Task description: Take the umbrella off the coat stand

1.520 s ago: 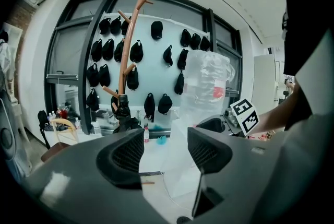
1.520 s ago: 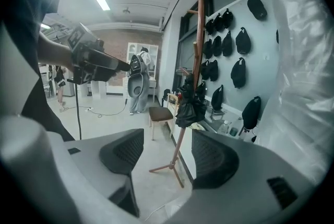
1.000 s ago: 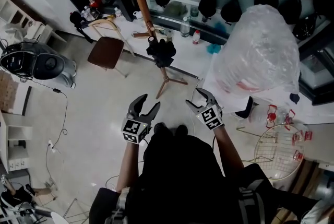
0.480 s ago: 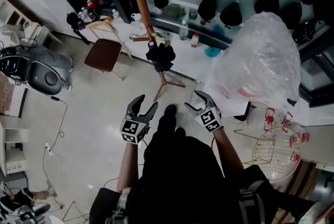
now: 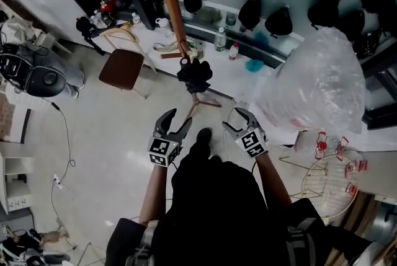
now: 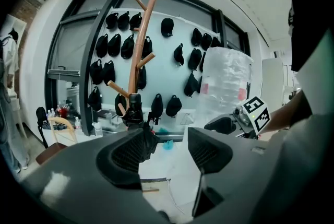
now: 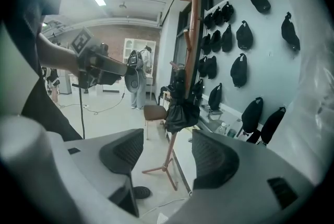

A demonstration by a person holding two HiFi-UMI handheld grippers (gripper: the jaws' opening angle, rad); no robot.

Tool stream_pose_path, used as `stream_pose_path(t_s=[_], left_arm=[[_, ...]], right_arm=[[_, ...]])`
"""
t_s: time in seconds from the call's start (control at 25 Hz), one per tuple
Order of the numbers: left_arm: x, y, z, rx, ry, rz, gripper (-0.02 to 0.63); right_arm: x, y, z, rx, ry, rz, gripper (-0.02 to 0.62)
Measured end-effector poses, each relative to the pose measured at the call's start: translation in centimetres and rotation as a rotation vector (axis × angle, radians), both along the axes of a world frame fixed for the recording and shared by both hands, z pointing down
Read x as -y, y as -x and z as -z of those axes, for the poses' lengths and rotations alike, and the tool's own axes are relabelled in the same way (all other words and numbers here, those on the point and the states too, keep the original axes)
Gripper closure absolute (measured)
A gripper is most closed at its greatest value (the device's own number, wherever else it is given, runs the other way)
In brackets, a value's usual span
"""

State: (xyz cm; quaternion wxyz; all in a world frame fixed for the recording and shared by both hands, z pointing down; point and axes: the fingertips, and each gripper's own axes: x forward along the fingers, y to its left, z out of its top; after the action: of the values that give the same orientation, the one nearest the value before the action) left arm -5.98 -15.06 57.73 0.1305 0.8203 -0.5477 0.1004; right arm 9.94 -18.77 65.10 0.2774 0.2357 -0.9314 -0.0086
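A black folded umbrella (image 5: 194, 74) hangs low on the brown wooden coat stand (image 5: 172, 7), just above its tripod feet. Both grippers are held out in front of the person, short of the stand and apart from it. My left gripper (image 5: 178, 120) is open with nothing between its jaws. My right gripper (image 5: 234, 121) is open and empty too. In the left gripper view the umbrella (image 6: 134, 113) shows beyond the left jaw of that gripper (image 6: 169, 147). The right gripper view has the umbrella (image 7: 181, 110) on the stand (image 7: 192, 30), above the gap of that gripper (image 7: 167, 152).
A brown chair (image 5: 124, 66) stands left of the stand. A large clear plastic bag (image 5: 313, 91) bulks at the right, with a wire basket (image 5: 332, 187) below it. Black caps (image 5: 251, 10) hang on the wall over a white counter (image 5: 214, 66) with bottles. A cable (image 5: 67, 134) lies on the floor.
The person has stepped toward the coat stand, a foot now forward between the grippers. Both grippers have moved closer to the stand's base and stay open.
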Motion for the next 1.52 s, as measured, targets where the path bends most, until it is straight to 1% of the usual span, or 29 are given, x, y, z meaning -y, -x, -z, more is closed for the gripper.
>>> stream_pose_path(t_s=[0.24, 0.4, 0.72, 1.08, 1.32, 1.44, 1.52], left_arm=[[2.4, 1.0, -0.7, -0.004, 0.006, 0.006, 0.334], [3.8, 1.4, -1.5, -0.012, 0.011, 0.012, 0.310], [6.7, 2.1, -2.9, -0.035, 0.027, 0.021, 0.293], [9.5, 2.3, -4.8, -0.039, 0.033, 0.034, 0.285], [11.8, 2.8, -5.7, -0.045, 0.039, 0.063, 0.265], [12.9, 2.5, -6.4, -0.053, 0.055, 0.052, 0.259], [13.5, 2.3, -7.0, -0.060, 0.069, 0.037, 0.244]], right_arm=[[1.8, 2.0, 0.6, 0.025, -0.002, 0.006, 0.304], [2.5, 2.8, 0.8, 0.019, -0.008, 0.017, 0.304], [3.3, 2.7, 1.6, 0.010, -0.006, 0.019, 0.313], [3.9, 2.7, 1.8, 0.006, -0.005, 0.008, 0.314], [4.5, 3.3, 2.1, 0.005, -0.005, -0.004, 0.318], [5.0, 3.7, 2.6, 0.026, -0.017, -0.017, 0.321], [5.2, 3.8, 2.5, 0.033, -0.017, -0.026, 0.321]])
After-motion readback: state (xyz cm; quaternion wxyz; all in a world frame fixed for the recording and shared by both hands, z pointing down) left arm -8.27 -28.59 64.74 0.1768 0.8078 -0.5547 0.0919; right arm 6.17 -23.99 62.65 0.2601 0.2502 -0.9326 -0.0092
